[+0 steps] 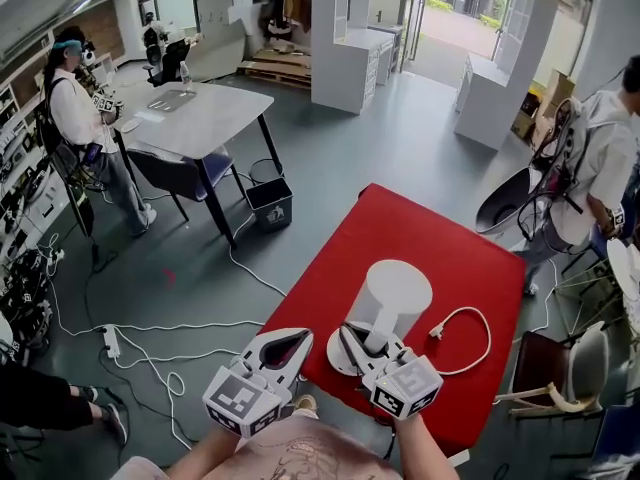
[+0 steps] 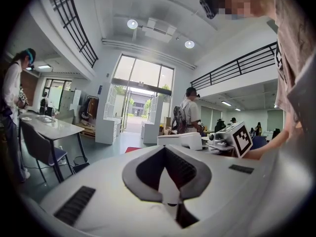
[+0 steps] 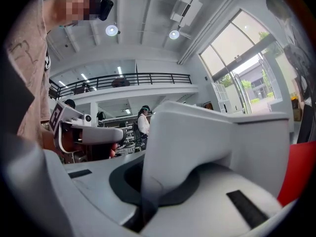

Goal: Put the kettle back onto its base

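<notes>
Right gripper (image 1: 362, 343) is clamped narrow on the kettle (image 1: 398, 293) by its handle (image 3: 163, 147); the handle fills the gap between the jaws. Kettle is upright, over or just touching the round base (image 1: 338, 356). Base edge shows on the near-left side, so the kettle looks a bit off-centre. Can't tell if it's seated.

Left gripper (image 1: 285, 350) is just beside the base, jaws together, nothing in them.

To finish this well, my read:
- centre the kettle bottom over the base before letting weight down
- keep it vertical and lower it straight
- let go only once it sits flat with no rock
- left gripper could pin the base if it slides; otherwise keep it out of the way

Cord (image 1: 482, 343) loops off to the right. Its plug (image 1: 437, 331) lies loose on the top, clear of the base.

Surface is a red table (image 1: 400, 228) near its front edge, so don't shove the base toward it.

Around it: grey floor with cables (image 1: 170, 328), a black bin (image 1: 270, 203), a white table (image 1: 200, 118) at far left, and one person at each side, well apart from the work.
</notes>
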